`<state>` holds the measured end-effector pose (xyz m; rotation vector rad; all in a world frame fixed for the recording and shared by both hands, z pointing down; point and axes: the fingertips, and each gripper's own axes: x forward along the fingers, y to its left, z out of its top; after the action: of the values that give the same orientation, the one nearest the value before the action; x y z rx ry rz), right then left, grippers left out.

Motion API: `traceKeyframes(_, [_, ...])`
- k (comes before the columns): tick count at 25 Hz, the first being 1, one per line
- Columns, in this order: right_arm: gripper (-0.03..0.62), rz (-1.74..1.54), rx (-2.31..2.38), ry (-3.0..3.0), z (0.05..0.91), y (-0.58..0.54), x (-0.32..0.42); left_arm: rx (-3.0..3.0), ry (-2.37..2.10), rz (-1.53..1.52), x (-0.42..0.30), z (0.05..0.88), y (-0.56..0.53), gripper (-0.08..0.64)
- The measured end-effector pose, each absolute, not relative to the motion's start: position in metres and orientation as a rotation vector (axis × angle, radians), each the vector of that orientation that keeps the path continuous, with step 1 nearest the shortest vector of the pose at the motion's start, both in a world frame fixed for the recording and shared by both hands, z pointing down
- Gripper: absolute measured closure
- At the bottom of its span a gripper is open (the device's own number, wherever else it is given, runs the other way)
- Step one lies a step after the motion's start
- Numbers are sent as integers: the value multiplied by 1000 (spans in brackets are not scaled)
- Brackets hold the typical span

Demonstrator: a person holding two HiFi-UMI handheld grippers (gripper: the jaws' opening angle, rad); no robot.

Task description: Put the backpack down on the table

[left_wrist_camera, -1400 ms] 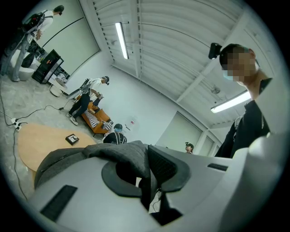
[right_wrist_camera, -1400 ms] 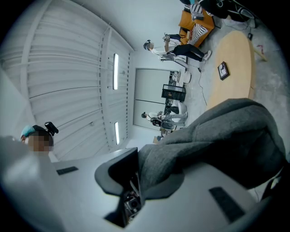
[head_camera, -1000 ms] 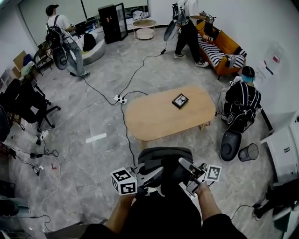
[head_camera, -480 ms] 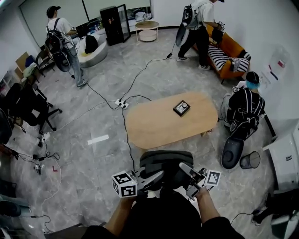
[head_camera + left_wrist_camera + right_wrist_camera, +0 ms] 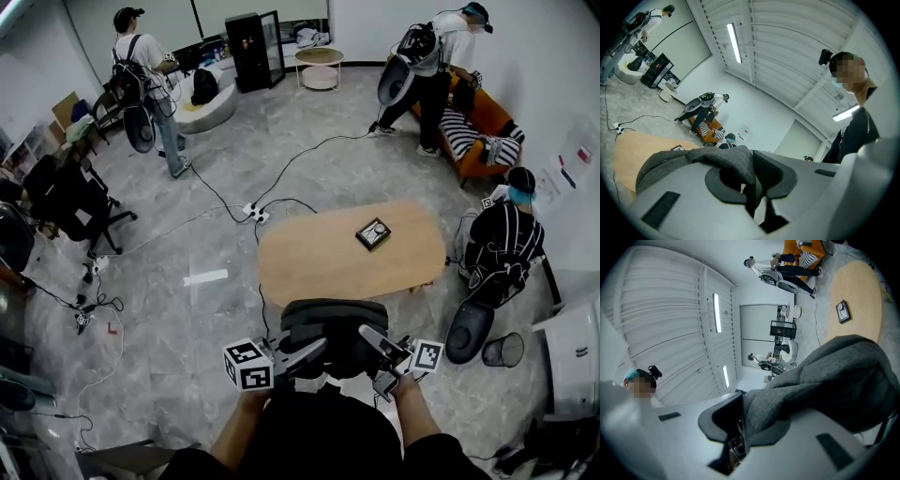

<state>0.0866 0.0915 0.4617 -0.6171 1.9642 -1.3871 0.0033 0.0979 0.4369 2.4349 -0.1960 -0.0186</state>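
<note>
Grey fabric fills both gripper views: the backpack (image 5: 333, 323) is held up in the air between the two tools, just short of the near long edge of the pale wooden table (image 5: 309, 267), and no part of it rests on the wood yet. The left tool (image 5: 314, 349) has its jaws drawn in narrow and pinched on a fold of cloth at the bag's left side. The right tool (image 5: 372, 339) is likewise closed tight on a gathered fold at the bag's right side. Between them they carry the whole bag.

By my reading the step in hand is the carry to the table; the setting down has not begun. On the table only a small dark square item (image 5: 373, 233) lies, toward the far right corner, well apart from the near edge, so most of the top is bare.

The next move calls for bringing the bag forward over the near edge, lowering it level until its base sits on bare wood in the middle or left part, and only then easing both tools open. A cable (image 5: 262, 298) crosses the floor by the near left corner and may be worth stepping around.
</note>
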Motion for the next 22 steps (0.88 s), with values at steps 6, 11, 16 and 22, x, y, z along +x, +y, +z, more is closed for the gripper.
traceKeyframes(6, [549, -1412, -583, 2011, 465, 75, 102, 2411, -255, -26, 19, 439, 86, 503])
traceKeyframes(11, [549, -1402, -575, 2047, 461, 66, 111, 2396, -258, -13, 28, 440, 84, 503])
traceKeyframes(16, [549, -1405, -581, 2047, 467, 60, 123, 2379, -254, -9, 40, 446, 78, 503])
traceKeyframes(22, [549, -1428, -608, 2009, 477, 45, 131, 2381, -226, 12, 48, 452, 60, 503])
